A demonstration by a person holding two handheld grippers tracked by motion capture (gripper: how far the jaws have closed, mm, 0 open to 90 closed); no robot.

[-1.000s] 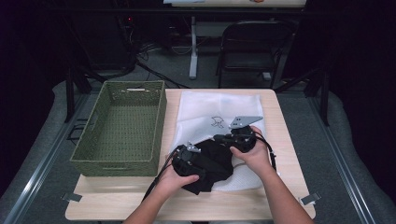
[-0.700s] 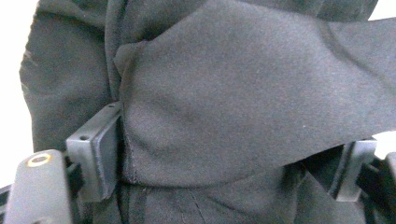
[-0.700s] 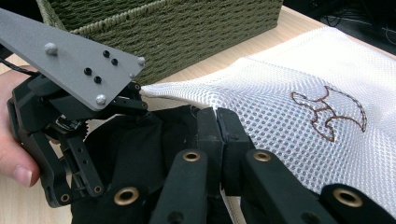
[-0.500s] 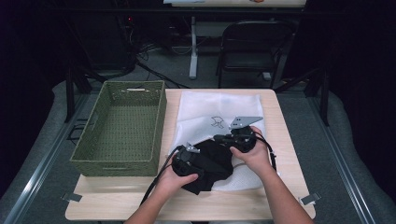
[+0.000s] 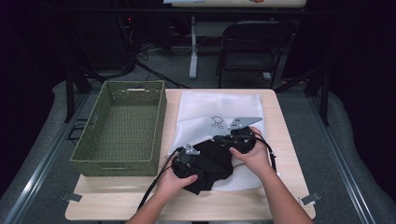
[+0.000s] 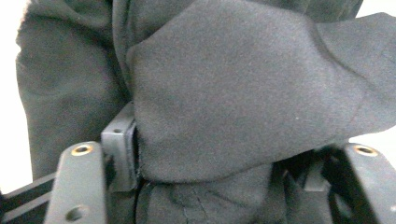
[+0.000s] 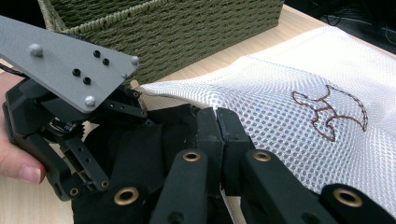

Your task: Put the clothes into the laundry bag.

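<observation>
A black cloth (image 5: 212,163) is seen lying on the front of a white mesh bag (image 5: 210,109), near a green basket (image 5: 121,126), and part of it is hidden under both hands. The left gripper (image 6: 224,177) has just been closing, with a fold of cloth between its jaws; whether it is pinched cannot be told. The right gripper (image 7: 218,126) is shut tight at the bag's edge, but what is held is hard to make out.

Looks like I'm working in a lab or studio setup: small wooden counter (image 5: 261,205) on grey carpet, dark surroundings, cables (image 5: 154,56) on the floor at 11 o'clock, folding chair (image 5: 254,46) at 1 o'clock.
</observation>
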